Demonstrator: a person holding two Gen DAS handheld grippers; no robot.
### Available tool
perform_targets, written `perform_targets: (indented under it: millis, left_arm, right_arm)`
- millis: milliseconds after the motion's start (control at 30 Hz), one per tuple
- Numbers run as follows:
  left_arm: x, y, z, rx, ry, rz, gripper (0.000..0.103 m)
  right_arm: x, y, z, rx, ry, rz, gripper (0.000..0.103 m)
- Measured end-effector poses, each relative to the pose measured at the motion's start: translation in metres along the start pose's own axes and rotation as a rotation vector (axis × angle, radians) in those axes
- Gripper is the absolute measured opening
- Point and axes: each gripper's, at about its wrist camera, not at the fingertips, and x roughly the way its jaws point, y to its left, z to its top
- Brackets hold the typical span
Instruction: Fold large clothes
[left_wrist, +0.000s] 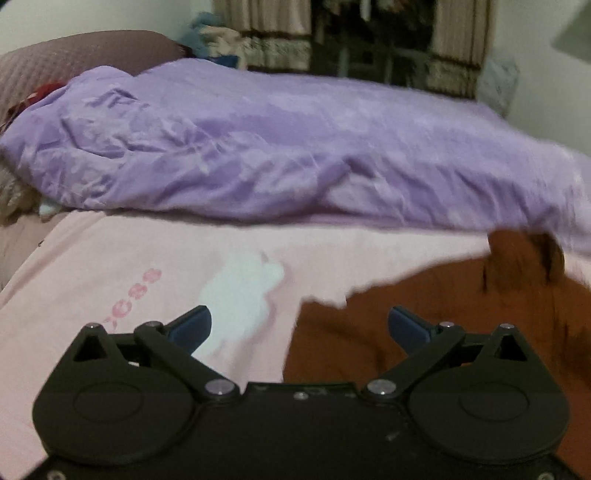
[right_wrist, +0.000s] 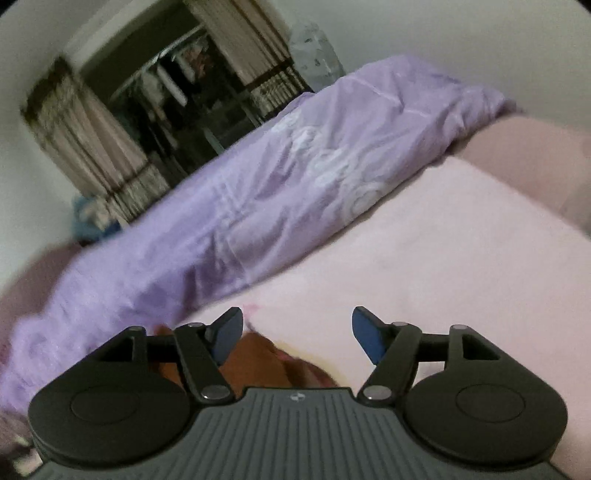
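Left gripper (left_wrist: 299, 325): its jaws stand wide apart, released, with nothing between the blue pads (left_wrist: 192, 326).
Right gripper (right_wrist: 297, 334): its jaws are also spread and released, holding nothing; the view is tilted and blurred.
Brown garment (left_wrist: 443, 317): rust-brown cloth lying on the bed, ahead of and under the right-hand jaw of the left gripper, running off past it to the right. Its ragged edge passes between the two jaws, so the left-hand jaw is over the sheet and the right-hand one over the cloth. A raised fold of it stands farther ahead to the right, near the quilt's edge.
Brown garment in the right wrist view (right_wrist: 258, 358): only a small patch shows, low between the jaws and nearest the left-hand one, partly hidden by the gripper body.
Pink bed sheet (left_wrist: 129, 258): covers the bed below both grippers, with a pale white print and small pink flowers ahead of the left gripper's left-hand jaw.
Purple quilt (left_wrist: 277, 147): crumpled in a long heap across the bed, well beyond the jaws in both views.
Background: curtains (left_wrist: 458, 44) beside a dark opening, behind the quilt.
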Motion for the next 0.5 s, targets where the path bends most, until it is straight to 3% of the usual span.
perform_targets:
  millis: [100,167,200,233,267,300,400,467,500]
  left_arm:
    - [0.014,-0.003,-0.014,0.038,0.056,-0.022,0.101]
    - [0.019,-0.004,-0.024,0.038,0.048,-0.058,0.056]
    - [0.024,-0.003,-0.027,0.026,0.076,-0.081,0.023]
    - [0.027,-0.003,-0.029,0.017,0.094,-0.090,0.015]
    - [0.027,-0.005,-0.031,0.020,0.073,-0.080,0.012]
    - [0.022,-0.007,-0.033,0.033,0.034,-0.062,0.009]
    - [-0.004,-0.010,-0.027,0.038,-0.130,-0.002,0.007]
    - [-0.022,-0.002,-0.019,-0.016,-0.226,0.034,0.006]
    - [-0.028,0.005,-0.014,-0.064,-0.253,0.001,0.007]
  right_arm:
    - [0.008,0.018,-0.018,-0.119,0.044,-0.002,0.080]
    - [0.019,0.031,-0.021,-0.173,0.078,0.004,0.081]
    - [0.025,0.036,-0.026,-0.199,0.096,0.014,0.080]
    - [0.029,0.042,-0.029,-0.229,0.106,0.026,0.069]
    - [0.033,0.048,-0.032,-0.269,0.106,0.029,0.021]
    - [0.037,0.052,-0.035,-0.311,0.099,0.009,0.003]
    - [0.022,0.062,-0.043,-0.357,-0.038,-0.070,0.004]
    - [0.010,0.062,-0.039,-0.341,-0.121,-0.108,0.004]
    - [0.006,0.061,-0.037,-0.328,-0.145,-0.105,0.004]
